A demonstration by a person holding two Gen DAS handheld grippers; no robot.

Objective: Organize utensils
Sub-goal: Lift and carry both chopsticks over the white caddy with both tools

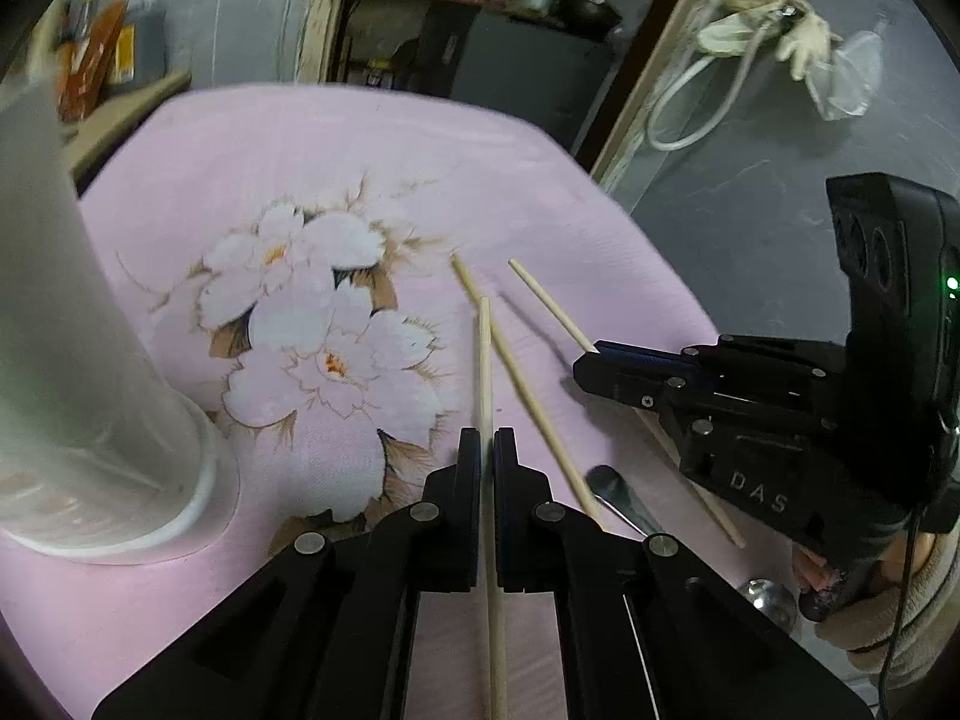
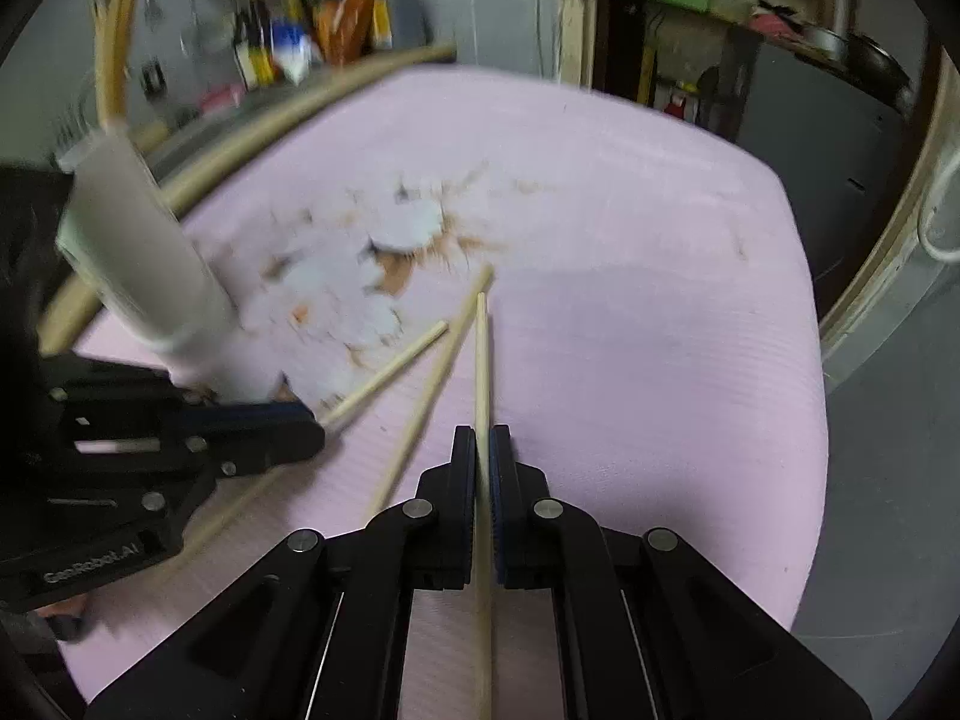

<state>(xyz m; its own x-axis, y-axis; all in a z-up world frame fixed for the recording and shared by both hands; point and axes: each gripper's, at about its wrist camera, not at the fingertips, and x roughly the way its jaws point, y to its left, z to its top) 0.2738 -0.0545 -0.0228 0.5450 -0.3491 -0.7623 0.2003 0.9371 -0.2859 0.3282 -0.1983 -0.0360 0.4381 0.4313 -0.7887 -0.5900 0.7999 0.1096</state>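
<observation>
- Chopsticks are being gathered from a bench covered with a pink flowered cloth (image 1: 372,144), each hand working one claw.
- The left claw (image 1: 487,450) is pinching one chopstick (image 1: 485,360) tightly between its pads; the stick is running forward past the fingertips and back under the camera.
- The right claw (image 2: 483,450) is likewise pressed shut on a second chopstick (image 2: 481,360), gripped the same way.
- A third, loose chopstick (image 1: 516,372) is lying on the cloth between the two claws, toward the bench's right edge.
- A metal spoon (image 1: 624,504) is resting near the bench's front edge, partly hidden under the claws.
- A tall white holder (image 1: 90,372) is standing at the bench's left edge, well apart from the loose stick; its mouth is out of view.
- The step in hand looks like the pick-up: both sticks are gripped but not yet stowed.
- The next move likely calls for carrying each stick left, tipping it upright above the holder, then spreading the claw to drop it in.
- Care will be needed so the long sticks are not knocking the holder over.
</observation>
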